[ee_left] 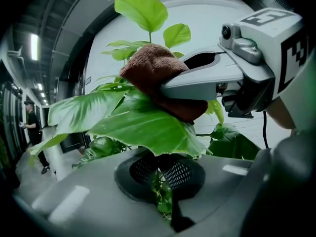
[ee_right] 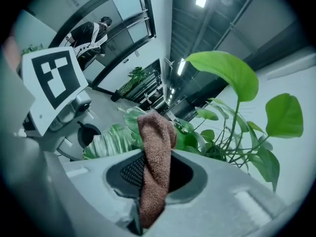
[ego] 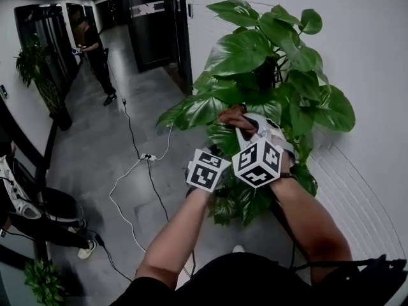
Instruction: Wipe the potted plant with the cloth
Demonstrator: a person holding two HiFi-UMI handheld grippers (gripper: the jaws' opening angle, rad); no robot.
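The potted plant point(ego: 268, 75) stands against the white wall, its pot hidden under broad green leaves. My right gripper point(ee_right: 154, 176) is shut on a brown cloth point(ee_right: 155, 147), which hangs out past the jaws. In the left gripper view, the cloth point(ee_left: 150, 68) rests on top of a large leaf point(ee_left: 143, 127), with the right gripper point(ee_left: 197, 80) above it. My left gripper point(ee_left: 165, 177) is closed on that leaf's lower edge. In the head view both grippers meet in the foliage, the left point(ego: 213, 155) just beside the right point(ego: 245, 125).
A person point(ego: 97, 53) stands far down the corridor. White and black cables with a power strip point(ego: 148, 156) run across the grey floor left of the plant. Another plant point(ego: 39, 75) lines the left wall, and a shoe point(ego: 86, 250) lies at lower left.
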